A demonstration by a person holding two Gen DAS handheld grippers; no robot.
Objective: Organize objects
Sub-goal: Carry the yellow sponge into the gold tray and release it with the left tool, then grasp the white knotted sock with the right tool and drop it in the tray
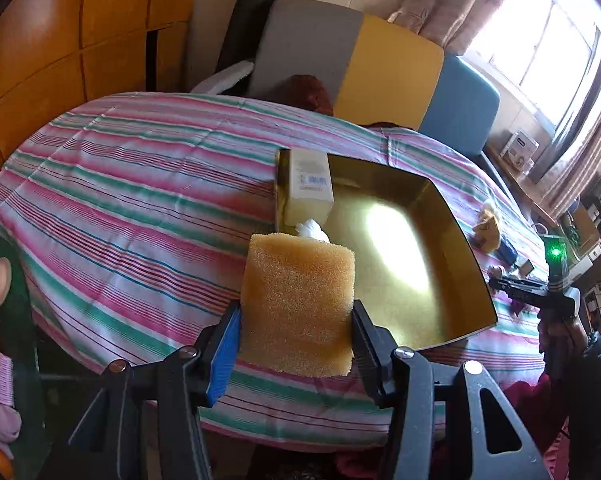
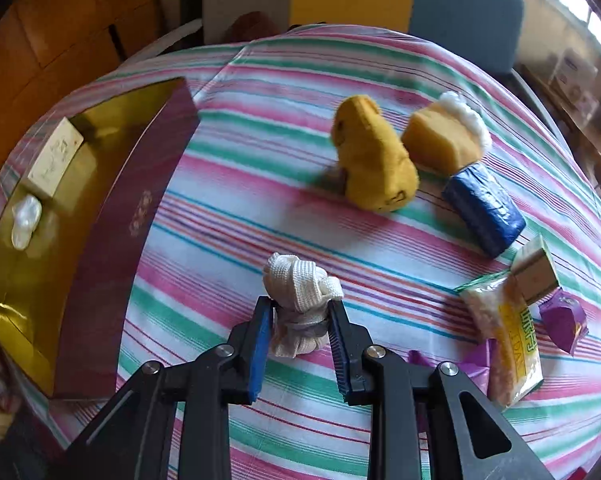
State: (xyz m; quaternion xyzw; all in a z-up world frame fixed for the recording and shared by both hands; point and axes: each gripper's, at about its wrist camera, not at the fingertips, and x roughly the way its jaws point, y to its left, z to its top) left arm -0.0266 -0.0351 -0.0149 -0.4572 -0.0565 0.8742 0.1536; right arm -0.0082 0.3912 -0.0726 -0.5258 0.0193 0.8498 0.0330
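Note:
My left gripper (image 1: 296, 312) is shut on a yellow-orange sponge (image 1: 298, 304), held above the near left corner of the gold-lined box (image 1: 452, 264). Inside that box lie a cream carton (image 1: 310, 184) and a small white bundle (image 1: 312, 230). In the right wrist view my right gripper (image 2: 300, 316) is shut on a rolled white sock (image 2: 298, 300) just over the striped cloth. The box (image 2: 112, 240), maroon outside, sits to its left, with the carton (image 2: 54, 158) and white bundle (image 2: 26, 220) in it.
On the striped cloth (image 2: 260, 200) beyond the right gripper lie a mustard plush toy (image 2: 374, 160), a yellow sponge with white fleece (image 2: 444, 136), a blue packet (image 2: 484, 210), a snack bag (image 2: 504, 332), a small carton (image 2: 536, 272) and a purple box (image 2: 564, 322). Chairs (image 1: 388, 64) stand behind.

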